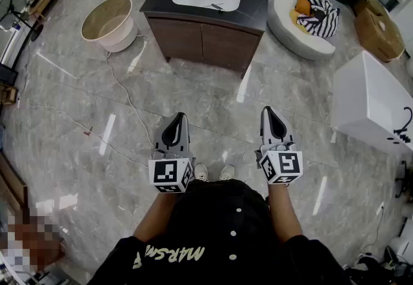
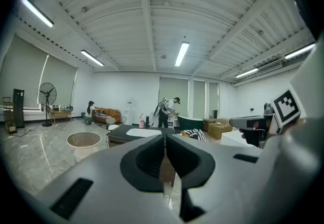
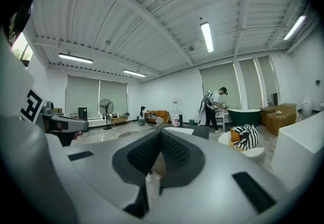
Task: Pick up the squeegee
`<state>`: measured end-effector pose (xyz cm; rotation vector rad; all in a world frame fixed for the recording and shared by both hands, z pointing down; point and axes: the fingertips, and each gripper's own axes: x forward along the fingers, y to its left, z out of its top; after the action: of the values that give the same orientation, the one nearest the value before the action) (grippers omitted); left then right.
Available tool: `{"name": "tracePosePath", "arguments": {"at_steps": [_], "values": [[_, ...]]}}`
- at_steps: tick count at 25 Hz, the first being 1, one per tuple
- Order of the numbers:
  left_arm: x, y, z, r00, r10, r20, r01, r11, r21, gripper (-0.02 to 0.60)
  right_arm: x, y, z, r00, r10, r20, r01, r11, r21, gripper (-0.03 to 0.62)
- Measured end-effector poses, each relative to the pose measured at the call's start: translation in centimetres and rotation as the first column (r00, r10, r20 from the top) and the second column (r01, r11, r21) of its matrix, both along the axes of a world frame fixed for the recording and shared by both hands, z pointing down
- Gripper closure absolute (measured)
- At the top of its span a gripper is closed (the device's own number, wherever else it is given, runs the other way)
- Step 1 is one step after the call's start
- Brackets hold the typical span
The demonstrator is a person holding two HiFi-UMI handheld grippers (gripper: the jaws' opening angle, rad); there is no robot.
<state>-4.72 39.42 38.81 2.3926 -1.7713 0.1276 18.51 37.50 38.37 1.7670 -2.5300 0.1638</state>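
Above floor (image 1: 84, 103), short of vanity (image 1: 205, 37): left gripper (image 1: 179, 117), right gripper (image 1: 268, 111) both closed, holding nothing

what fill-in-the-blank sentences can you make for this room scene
The left gripper and the right gripper both have their jaws ____.
In the head view, the round beige tub stands ____ of the black-topped brown wooden vanity.
The black-and-white striped cushion lies on the round ____ seat.
Missing: shut; left; white
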Motion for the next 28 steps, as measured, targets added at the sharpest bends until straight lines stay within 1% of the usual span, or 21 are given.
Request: {"name": "tracePosePath", "arguments": {"at_steps": [6, 16, 21, 28], "values": [[-0.3, -0.3, -0.1, 1.0, 0.003, -0.002, -0.003, 1.0, 0.005, 0.561, -0.6, -0.1, 0.1, 1.0, -0.003, -0.007, 0.003, 1.0, 0.0, 0.597], [-1.9, -0.9, -0.1, 1.0, 0.01, -0.01, -0.009, 1.0, 0.011, 0.561, -2.4, -0.8, -0.2, 1.0, 0.0, -0.015, 0.0, 1.0, 0.004, 0.599], [-3.2, -1.3, -0.2, 1.0, 0.022, -0.008, -0.022, 1.0, 0.018, 0.561, -4.4, -1.1, -0.7, 1.0, -0.018, -0.019, 0.019, 0.999, 0.041, 0.597], [-4.9, -2.9, -0.8, 0.998, 0.055, -0.004, -0.055, 0.998, 0.031, 0.561, -6.8, -2.3, -0.9, 1.0, 0.006, -0.023, -0.005, 0.999, 0.04, 0.597]]}}
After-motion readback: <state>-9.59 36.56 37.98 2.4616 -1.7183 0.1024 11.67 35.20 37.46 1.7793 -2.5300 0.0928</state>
